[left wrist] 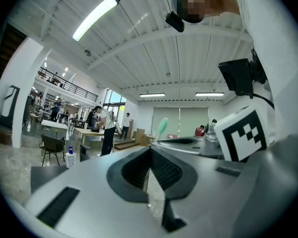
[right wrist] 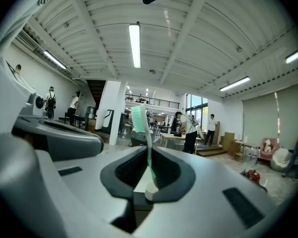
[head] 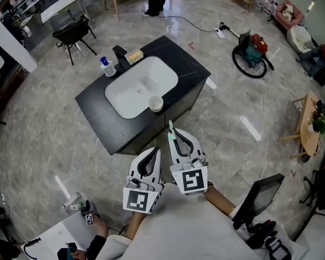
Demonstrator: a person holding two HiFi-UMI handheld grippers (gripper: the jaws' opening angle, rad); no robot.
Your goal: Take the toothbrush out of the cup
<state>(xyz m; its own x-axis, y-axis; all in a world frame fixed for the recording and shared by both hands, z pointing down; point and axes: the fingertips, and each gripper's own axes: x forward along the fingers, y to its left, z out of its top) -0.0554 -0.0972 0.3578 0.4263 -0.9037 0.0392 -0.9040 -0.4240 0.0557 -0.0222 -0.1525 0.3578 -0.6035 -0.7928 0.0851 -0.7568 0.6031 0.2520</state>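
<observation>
In the head view a white cup (head: 156,103) stands on the near rim of the white sink (head: 124,104), which is set in a black vanity (head: 92,104). My right gripper (head: 175,140) is shut on a green and white toothbrush (head: 172,132), held up in the air on the near side of the vanity, away from the cup. The right gripper view shows the toothbrush (right wrist: 148,155) clamped upright between the pads, bristle head on top. My left gripper (head: 155,153) hovers just left of the right one, shut and empty. The left gripper view also catches the toothbrush (left wrist: 162,127) at its right.
A blue-capped bottle (head: 107,66), a black faucet (head: 121,53) and a yellow block (head: 134,55) sit at the vanity's far end. On the floor are a black chair (head: 73,34), a vacuum cleaner (head: 252,50) and a dark screen on a stand (head: 260,196). People stand in the background.
</observation>
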